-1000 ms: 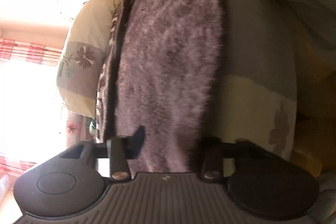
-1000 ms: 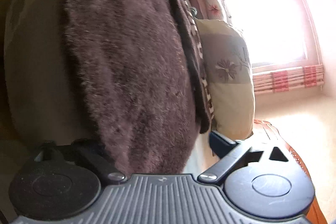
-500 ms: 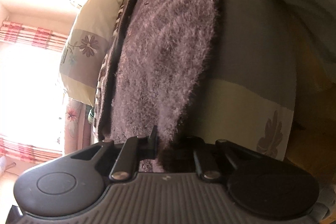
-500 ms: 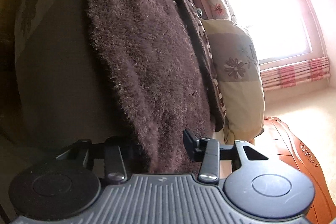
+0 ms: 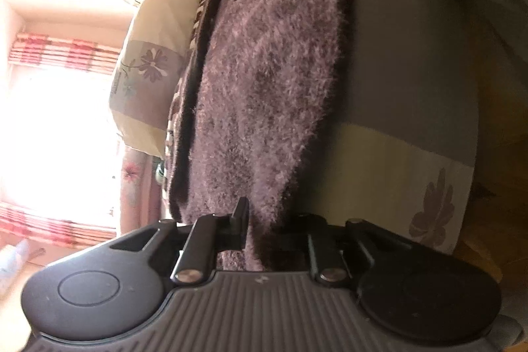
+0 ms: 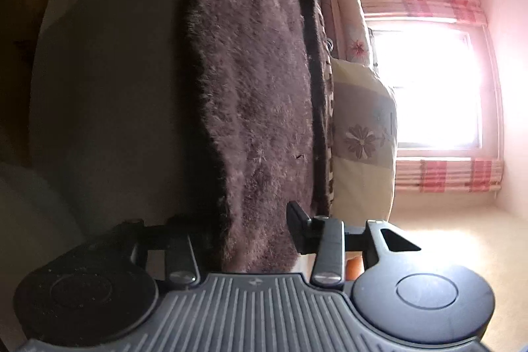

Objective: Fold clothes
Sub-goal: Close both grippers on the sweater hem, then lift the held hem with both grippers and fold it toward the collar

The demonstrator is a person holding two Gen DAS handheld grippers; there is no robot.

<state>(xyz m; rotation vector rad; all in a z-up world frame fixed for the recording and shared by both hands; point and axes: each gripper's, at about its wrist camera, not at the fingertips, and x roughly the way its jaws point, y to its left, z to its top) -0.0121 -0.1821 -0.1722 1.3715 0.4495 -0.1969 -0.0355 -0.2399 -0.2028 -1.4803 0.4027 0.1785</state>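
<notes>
Since both claws, left claw (image 5: 260, 226) and right claw (image 6: 254, 230), have just closed onto the near hem of the fuzzy sweater (image 5: 264, 71) lying ahead on the bed (image 5: 406, 81), I expect soft, floppy, light fabric; grip the corners.

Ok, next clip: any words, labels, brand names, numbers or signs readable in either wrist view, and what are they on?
No readable text in either view.
Left gripper body: a small pale embossed mark at the centre of the ribbed plate, too small to read.
Right gripper body: the same small mark, also unreadable.
Fuzzy brown sweater: no label or tag showing.
Pillow: a flower print only, no lettering.
</notes>
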